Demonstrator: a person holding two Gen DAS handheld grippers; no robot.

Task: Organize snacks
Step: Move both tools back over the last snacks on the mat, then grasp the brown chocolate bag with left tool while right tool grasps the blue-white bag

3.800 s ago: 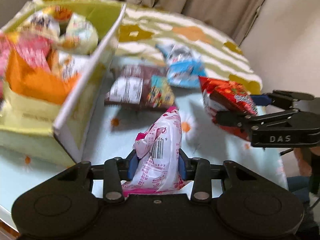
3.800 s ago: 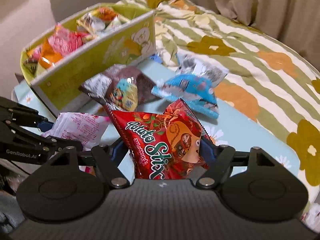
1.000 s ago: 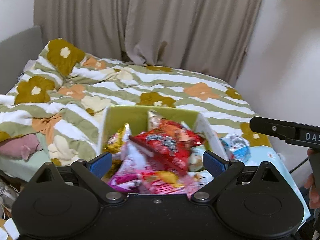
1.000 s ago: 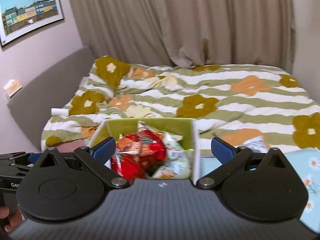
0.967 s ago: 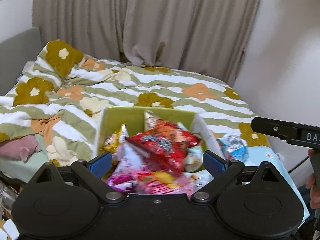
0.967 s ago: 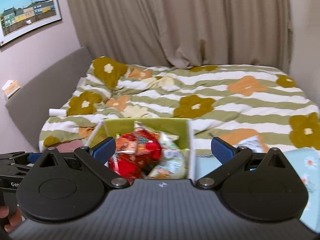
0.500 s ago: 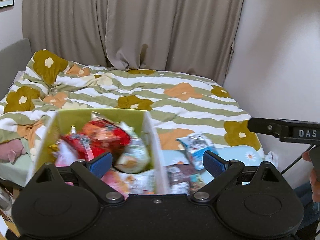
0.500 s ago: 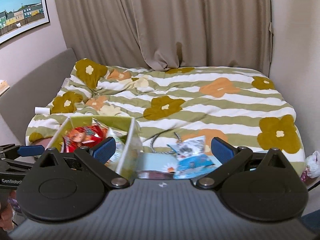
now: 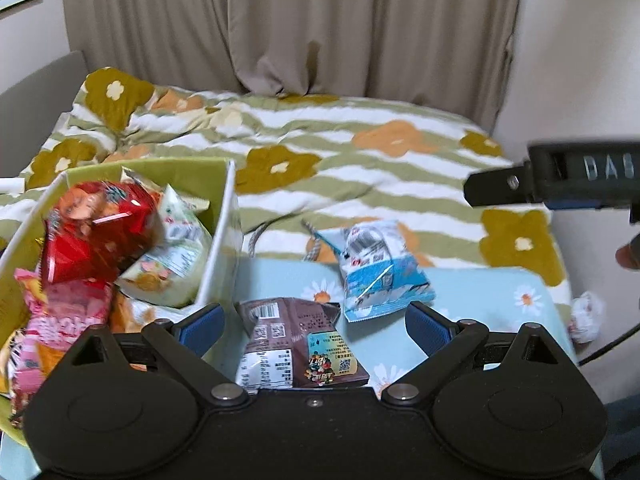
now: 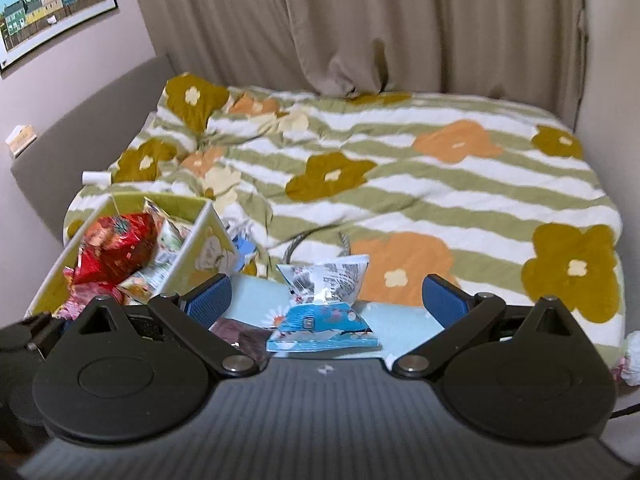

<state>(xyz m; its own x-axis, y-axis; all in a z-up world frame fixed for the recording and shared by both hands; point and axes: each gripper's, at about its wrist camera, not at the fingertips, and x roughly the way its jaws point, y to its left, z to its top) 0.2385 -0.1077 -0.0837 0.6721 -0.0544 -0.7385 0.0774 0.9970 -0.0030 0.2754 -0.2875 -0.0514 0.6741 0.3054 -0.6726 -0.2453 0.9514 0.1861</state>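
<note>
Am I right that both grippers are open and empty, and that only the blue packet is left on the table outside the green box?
Not quite: two packets remain outside the green box. The left wrist view shows a brown packet beside the blue packet. The left gripper and right gripper are indeed open and empty.

both tools [image 9: 314,326] emptied, packets now in box [image 9: 222,216]

Left gripper [image 9: 315,326]: jaws spread wide, nothing clamped between the blue pads [image 9: 200,326]. Both linkage arms angle outward from the body.

Right gripper [image 10: 327,294]: jaws likewise spread wide, nothing held between them. From the left wrist view its black body projects in from the right edge, level and pointing left, well above and to the right of the left jaws. A fingertip of the person's hand [image 9: 629,254] shows just below it.
</note>
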